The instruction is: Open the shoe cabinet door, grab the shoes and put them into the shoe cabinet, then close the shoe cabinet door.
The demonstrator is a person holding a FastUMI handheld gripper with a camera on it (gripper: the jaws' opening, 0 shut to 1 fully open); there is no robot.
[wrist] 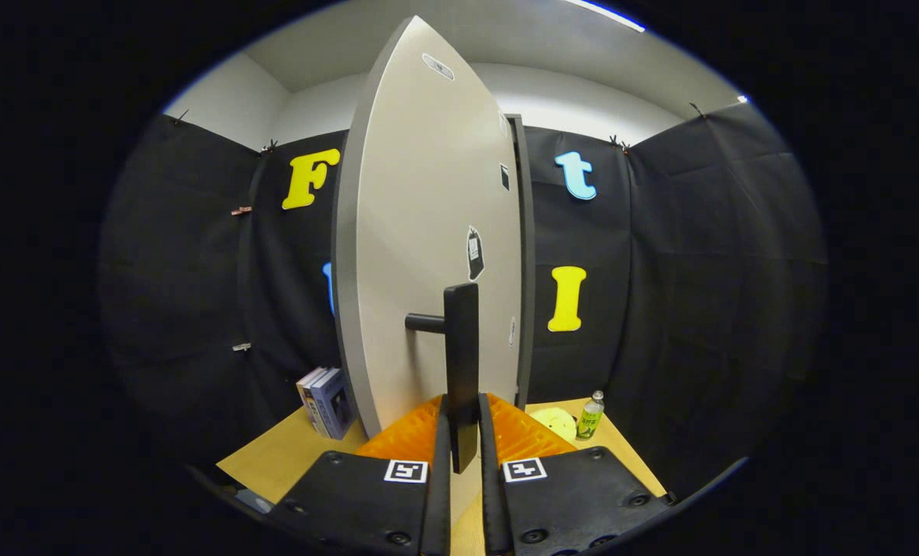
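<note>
Your gripper (463, 440) has its two fingers drawn in narrow around the black door handle (461, 363), one finger on each side of the upright bar, and both appear to press against it, so you are gripping the handle near its lower end. The bar rises straight up from between the fingers and its tip hangs just below where they close on it. A short black post joins the bar to the cabinet door (428, 232) on the left side of the bar. The door is a pale grey panel seen nearly edge-on, standing directly ahead of the fingers and towering above them, swung partly away from the dark edge of the cabinet (523, 255) that shows just behind its right side. A few small stickers sit on the door's face. Everything rests on a tan table (274, 455). Left of the door, near its foot, a few books (326, 401) stand upright. To the right of the fingers, beyond them, a small green bottle (590, 415) stands on the table, with a pale yellow round object (554, 422) just beside it on its left.
</note>
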